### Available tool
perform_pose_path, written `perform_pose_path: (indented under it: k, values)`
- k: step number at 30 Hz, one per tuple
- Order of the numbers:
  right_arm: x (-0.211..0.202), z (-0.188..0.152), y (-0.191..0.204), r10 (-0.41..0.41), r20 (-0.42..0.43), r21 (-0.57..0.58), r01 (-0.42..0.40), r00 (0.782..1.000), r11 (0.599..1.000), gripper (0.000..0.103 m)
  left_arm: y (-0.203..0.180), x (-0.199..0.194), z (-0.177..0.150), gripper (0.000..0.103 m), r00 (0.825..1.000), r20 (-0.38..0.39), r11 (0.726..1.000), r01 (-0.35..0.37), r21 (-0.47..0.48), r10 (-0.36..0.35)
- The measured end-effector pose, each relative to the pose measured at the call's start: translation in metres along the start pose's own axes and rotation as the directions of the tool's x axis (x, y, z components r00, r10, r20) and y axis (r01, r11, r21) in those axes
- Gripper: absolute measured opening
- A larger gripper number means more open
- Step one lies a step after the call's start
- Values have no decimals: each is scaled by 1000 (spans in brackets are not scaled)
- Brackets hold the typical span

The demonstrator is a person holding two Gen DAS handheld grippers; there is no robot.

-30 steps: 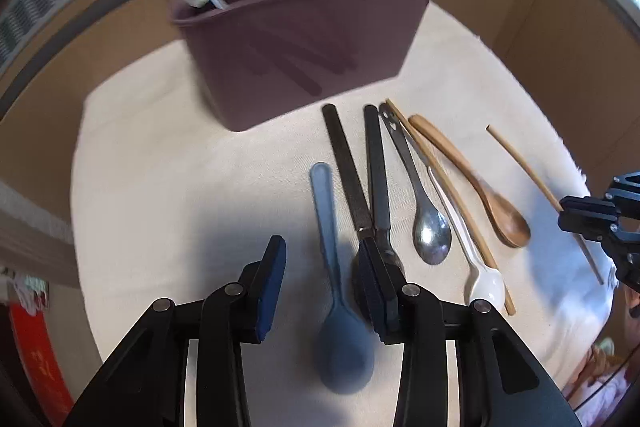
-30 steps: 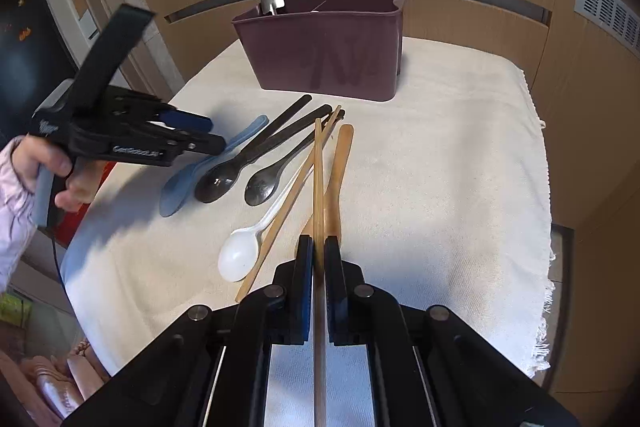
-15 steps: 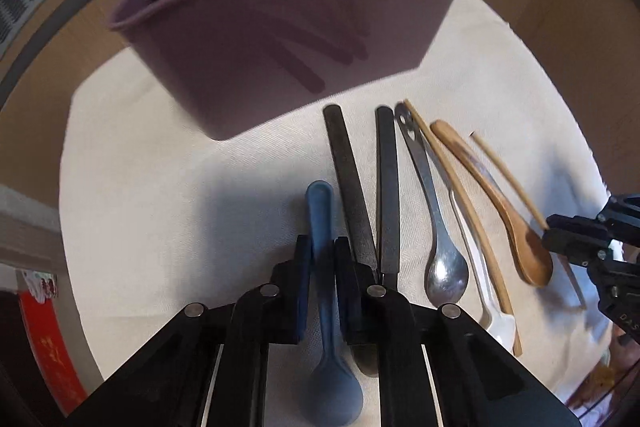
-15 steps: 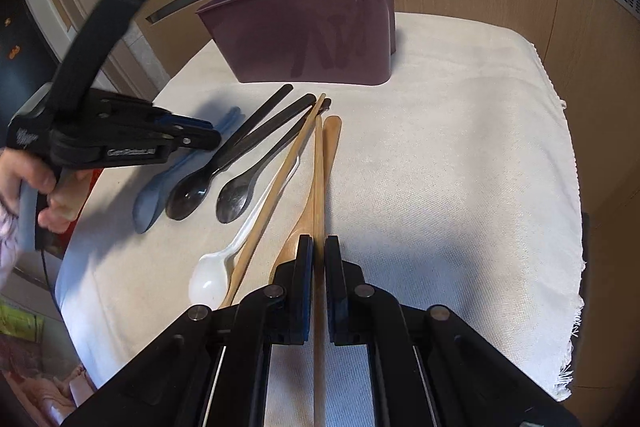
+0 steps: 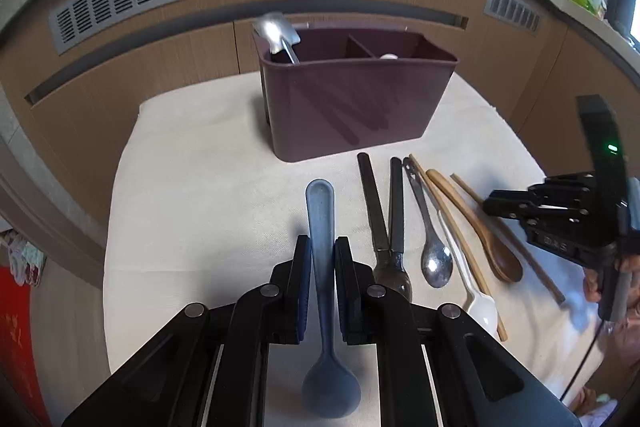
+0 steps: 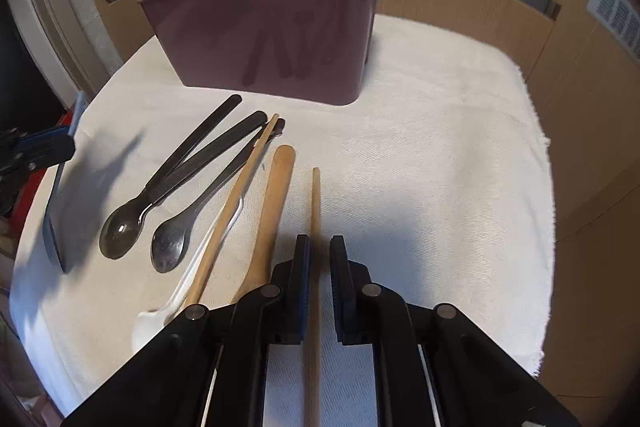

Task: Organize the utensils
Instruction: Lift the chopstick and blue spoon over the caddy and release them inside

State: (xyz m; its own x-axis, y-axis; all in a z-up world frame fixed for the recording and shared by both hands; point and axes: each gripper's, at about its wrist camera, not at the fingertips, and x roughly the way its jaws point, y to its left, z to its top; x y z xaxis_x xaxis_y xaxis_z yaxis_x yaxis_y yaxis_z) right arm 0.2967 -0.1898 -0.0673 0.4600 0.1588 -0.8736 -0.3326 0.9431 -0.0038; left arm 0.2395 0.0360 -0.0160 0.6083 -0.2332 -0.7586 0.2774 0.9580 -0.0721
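Note:
My left gripper (image 5: 322, 247) is shut on the handle of a blue spoon (image 5: 320, 203) and holds it above the white cloth, bowl toward the camera. My right gripper (image 6: 319, 247) has its jaws opening around a wooden chopstick (image 6: 315, 195) that lies on the cloth, with a gap at the right pad. Left of it lie a wooden spoon (image 6: 276, 195), a second chopstick (image 6: 240, 187), a white spoon (image 6: 152, 323), a steel spoon (image 6: 168, 247) and a black-handled spoon (image 6: 120, 231). The maroon caddy (image 5: 352, 107) stands behind them.
A metal utensil (image 5: 276, 31) stands in the caddy's left compartment. The white cloth (image 6: 440, 147) covers a small table with wooden panels and vents behind. A hand holds the right gripper's body (image 5: 560, 223) at the right edge of the left wrist view.
My left gripper closed on the blue spoon's handle and lifted it off the cloth. My right gripper carried its chopstick away from the others, and its jaws have loosened.

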Motion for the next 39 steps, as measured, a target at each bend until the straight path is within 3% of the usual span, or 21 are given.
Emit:
perform_pose_path:
  k: [7, 11, 14, 17, 20, 23, 26, 27, 29, 33, 39]
  values:
    - [-10, -6, 4, -5, 18, 3, 5, 1000, 1000, 5, 9, -8, -3, 12, 997, 77, 997, 35, -75, -29]
    - [-46, -18, 4, 0, 120, 34, -4, 993, 999, 5, 8, -21, -3, 12, 990, 135, 992, 47, -117, -31]
    - [-85, -26, 6, -1, 225, 51, -11, 974, 999, 5, 2, -41, -2, 12, 979, 200, 989, 56, -136, -28]
    - [-131, -29, 9, 5, 342, 62, -28, 940, 998, 5, -5, -62, 4, 12, 965, 259, 987, 75, -144, -36]
    - [-180, -15, 16, -1, 463, 46, -23, 886, 999, 5, -15, -89, 20, 12, 942, 331, 987, 99, -130, -51]
    - [-236, 22, 22, -28, 590, 23, 19, 807, 1000, 5, -27, -122, 53, 12, 905, 421, 991, 103, -88, -57]
    - [-277, 55, 23, -31, 686, 16, 27, 727, 999, 5, -36, -157, 99, 12, 854, 517, 996, 80, -38, -49]
    - [-288, 67, 22, -20, 719, 11, 18, 695, 1000, 5, -37, -163, 111, 12, 844, 533, 996, 81, -29, -53]
    - [-300, 89, 21, -13, 757, 14, 3, 653, 1000, 5, -35, -175, 138, 12, 826, 560, 995, 95, -20, -67]
    - [-290, 120, 23, -23, 779, 16, 18, 626, 1000, 5, -28, -177, 174, 12, 799, 600, 997, 80, -21, -51]
    - [-239, 152, 19, -31, 753, 26, 17, 657, 1000, 5, -12, -133, 191, 12, 812, 583, 996, 80, -40, -42]
